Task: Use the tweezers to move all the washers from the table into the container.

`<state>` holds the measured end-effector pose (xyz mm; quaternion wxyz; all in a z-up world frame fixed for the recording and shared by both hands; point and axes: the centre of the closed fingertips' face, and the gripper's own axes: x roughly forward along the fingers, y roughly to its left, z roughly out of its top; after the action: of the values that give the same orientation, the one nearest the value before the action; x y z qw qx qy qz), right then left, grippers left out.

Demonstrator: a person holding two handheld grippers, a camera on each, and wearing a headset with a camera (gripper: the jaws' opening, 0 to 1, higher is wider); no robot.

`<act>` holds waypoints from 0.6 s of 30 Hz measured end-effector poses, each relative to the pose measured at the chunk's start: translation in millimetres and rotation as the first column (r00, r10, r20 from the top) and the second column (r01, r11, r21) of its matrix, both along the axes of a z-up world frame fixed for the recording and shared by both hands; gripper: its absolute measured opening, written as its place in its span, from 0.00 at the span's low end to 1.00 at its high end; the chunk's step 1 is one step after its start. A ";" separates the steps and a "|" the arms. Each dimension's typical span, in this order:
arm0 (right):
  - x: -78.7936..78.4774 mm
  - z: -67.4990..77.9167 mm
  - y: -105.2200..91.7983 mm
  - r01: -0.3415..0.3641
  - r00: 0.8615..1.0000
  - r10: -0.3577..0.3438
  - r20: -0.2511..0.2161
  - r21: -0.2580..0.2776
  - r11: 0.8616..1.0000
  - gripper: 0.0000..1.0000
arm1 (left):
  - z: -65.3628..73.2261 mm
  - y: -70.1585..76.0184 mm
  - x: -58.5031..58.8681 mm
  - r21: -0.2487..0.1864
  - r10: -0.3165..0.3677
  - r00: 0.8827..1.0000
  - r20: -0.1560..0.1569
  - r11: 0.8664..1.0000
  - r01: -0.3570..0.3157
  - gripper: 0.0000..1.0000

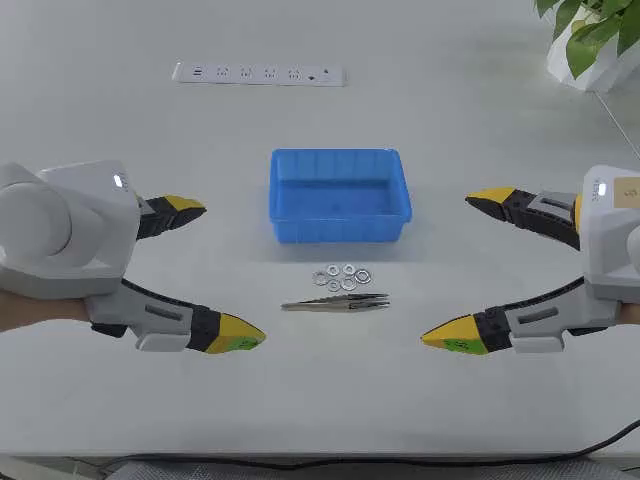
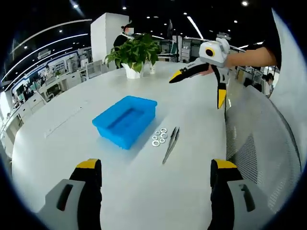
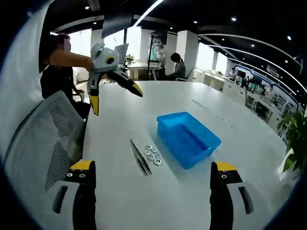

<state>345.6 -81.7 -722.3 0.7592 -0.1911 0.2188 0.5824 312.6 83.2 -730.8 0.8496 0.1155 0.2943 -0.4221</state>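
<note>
Several washers (image 1: 341, 277): head view, clustered on the white tabletop (image 1: 320, 400) between blue container (image 1: 340, 228) and tweezers (image 1: 335, 301), probably for short transfers.
Left hand-held gripper (image 2: 156, 166): own view, jaws spread, empty, facing the tweezers.
Right hand-held gripper (image 3: 153, 166): own view, spread, empty.
Room: open-plan office, dark ceiling with lights.

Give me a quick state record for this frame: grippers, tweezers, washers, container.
left gripper: open, holding nothing
right gripper: open, holding nothing
tweezers: flat on the table, untouched, just on the person's side of the washers
washers: cluster on the table, between tweezers and container
container: blue, no washers seen inside
far side: power strip, plant
</note>
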 end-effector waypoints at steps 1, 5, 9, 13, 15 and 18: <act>-0.1 0.1 -0.3 0.000 1.000 0.000 0.000 -0.001 1.000 0.98 | -0.2 -0.1 -0.1 0.003 -0.003 1.000 0.000 1.000 0.003 1.00; -0.5 0.7 -1.6 -0.004 1.000 0.004 -0.002 -0.004 1.000 0.98 | -1.0 -0.6 -0.4 0.013 -0.009 1.000 -0.001 1.000 0.009 1.00; -0.8 0.8 -1.6 -0.006 1.000 0.006 -0.002 -0.007 1.000 0.98 | 0.7 -2.0 0.2 0.012 -0.011 1.000 0.003 1.000 0.011 1.00; -1.4 1.2 -1.0 -0.005 1.000 0.005 -0.002 -0.005 1.000 0.98 | 0.4 -1.3 0.0 0.017 -0.013 1.000 0.002 1.000 0.013 1.00; -1.7 1.2 -0.9 -0.005 1.000 0.005 -0.002 -0.004 1.000 0.98 | 0.0 -0.3 -0.2 0.020 -0.012 1.000 0.001 1.000 0.012 1.00; -2.6 0.6 -1.6 -0.006 1.000 0.006 -0.004 -0.009 1.000 0.98 | -0.2 1.6 -0.7 0.023 -0.009 1.000 0.000 1.000 0.009 1.00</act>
<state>343.0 -83.3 -721.7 0.7563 -0.1939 0.2225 0.5839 312.0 84.8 -730.9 0.8464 0.1267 0.2985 -0.4224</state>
